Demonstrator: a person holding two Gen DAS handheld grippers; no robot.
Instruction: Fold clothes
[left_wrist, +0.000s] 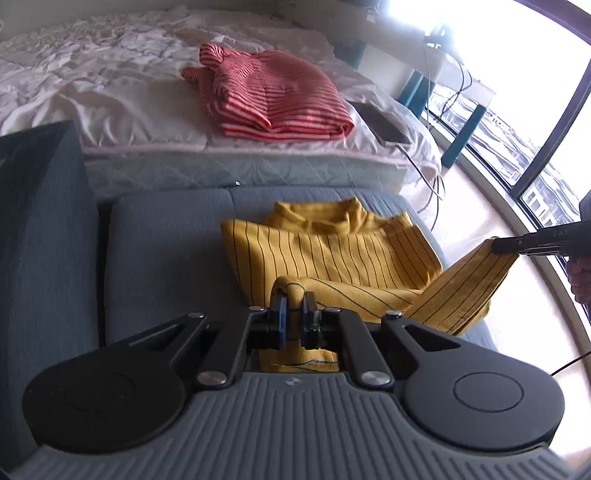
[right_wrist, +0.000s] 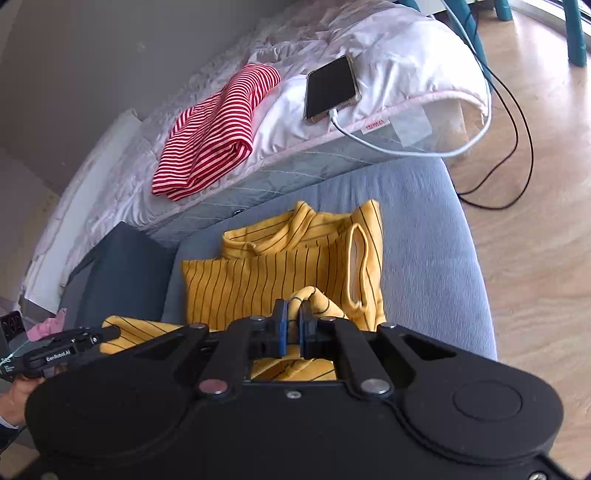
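The mustard-yellow cotton top with thin dark pinstripes (left_wrist: 332, 251) lies on the grey-blue upholstered sofa seat (left_wrist: 166, 243), its collar toward the seat's far edge by the bed, its sides already turned in so the body is a narrow panel. The left tool (left_wrist: 293, 306) is clamped on a pinch of the yellow hem at the seat's near edge; the right tool (right_wrist: 292, 317) grips another bunch of the same hem, lifted off the seat toward its right edge. My judgement is that a bottom-to-collar fold is in hand: the next move calls for both tools to carry the hem level and together toward the collar, keeping the edge taut so the panel does not skew. On the white rumpled bed (left_wrist: 92, 85) beyond lies a folded red-and-white striped garment (left_wrist: 273, 96), near the mattress's near edge, with a dark smartphone on a white charging cable (right_wrist: 330, 88) beside it; wood floor and tall windows lie right.
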